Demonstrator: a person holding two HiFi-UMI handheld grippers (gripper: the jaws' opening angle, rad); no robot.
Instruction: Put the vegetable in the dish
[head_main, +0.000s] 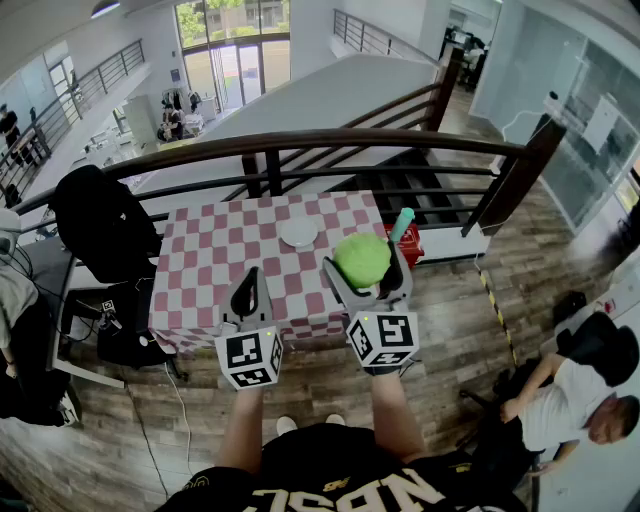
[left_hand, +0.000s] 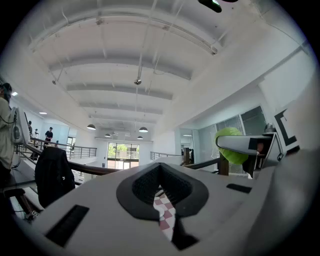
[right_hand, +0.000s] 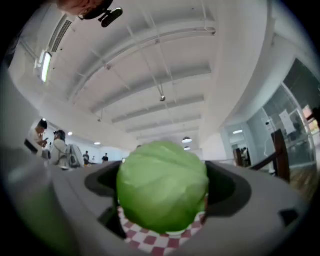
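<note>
A round green cabbage (head_main: 362, 258) hangs over the right part of the red-and-white checkered table (head_main: 210, 250), with my right gripper (head_main: 366, 264) shut on it. In the right gripper view the cabbage (right_hand: 162, 187) fills the space between the jaws of that gripper (right_hand: 163, 202), checkered cloth below it. A small white dish (head_main: 299, 233) lies on the cloth, just left of and beyond the cabbage. My left gripper (head_main: 250, 285) is shut and empty over the table's near edge. In its own view the left gripper (left_hand: 161, 192) shows only a sliver of cloth between the jaws, with the cabbage (left_hand: 230, 145) at the right.
A dark wooden railing (head_main: 330, 140) runs behind the table, with stairs beyond it. A black jacket on a chair (head_main: 95, 220) stands at the table's left. A red box (head_main: 410, 246) with a teal object sits at the right edge. A person (head_main: 570, 400) sits on the floor at lower right.
</note>
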